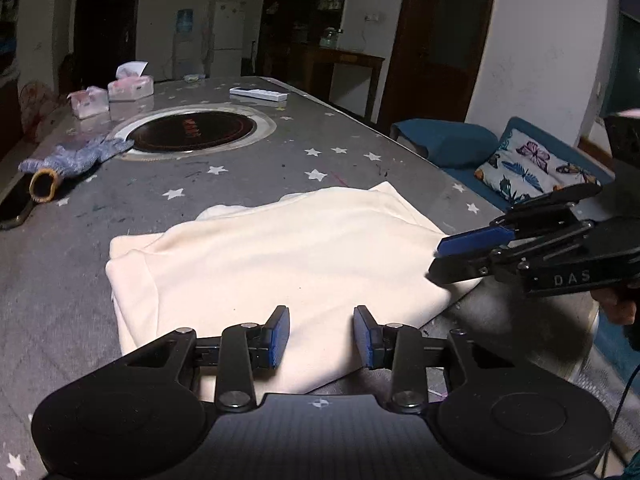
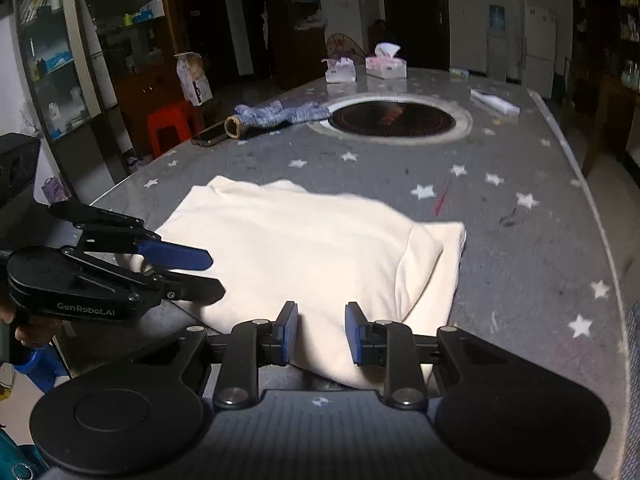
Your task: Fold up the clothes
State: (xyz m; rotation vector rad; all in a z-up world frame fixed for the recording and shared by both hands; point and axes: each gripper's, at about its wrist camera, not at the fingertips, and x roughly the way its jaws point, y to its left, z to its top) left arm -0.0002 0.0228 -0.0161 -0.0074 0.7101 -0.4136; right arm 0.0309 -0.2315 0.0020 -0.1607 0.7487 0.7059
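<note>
A cream garment (image 1: 280, 256), folded into a rough rectangle, lies on the near part of the grey star-patterned bench (image 1: 240, 168), its near edge reaching the bench's near rim. Which kind of garment it is cannot be made out; a doubled flap shows along its left side in the left wrist view.

The left tongs (image 1: 321, 334) hang over the garment's near edge with their blue pads apart and the cloth passing beneath the gap; whether the pads press the fabric is hidden by the angle. The right tongs (image 2: 321, 330) sit likewise, pads apart with cream cloth between them, and a pinch cannot be confirmed. Seen from the other side, the right tongs (image 1: 452, 256) point at the garment's right edge, their lower finger lost against the cloth.

Farther off sit a round dark hob (image 1: 194, 132) set into the bench, a blue knitted glove (image 1: 76, 160), two tissue packs (image 1: 130, 86) and a white remote (image 1: 258, 94). A phone (image 2: 208, 136) at the left rim is cut off in the left wrist view.
</note>
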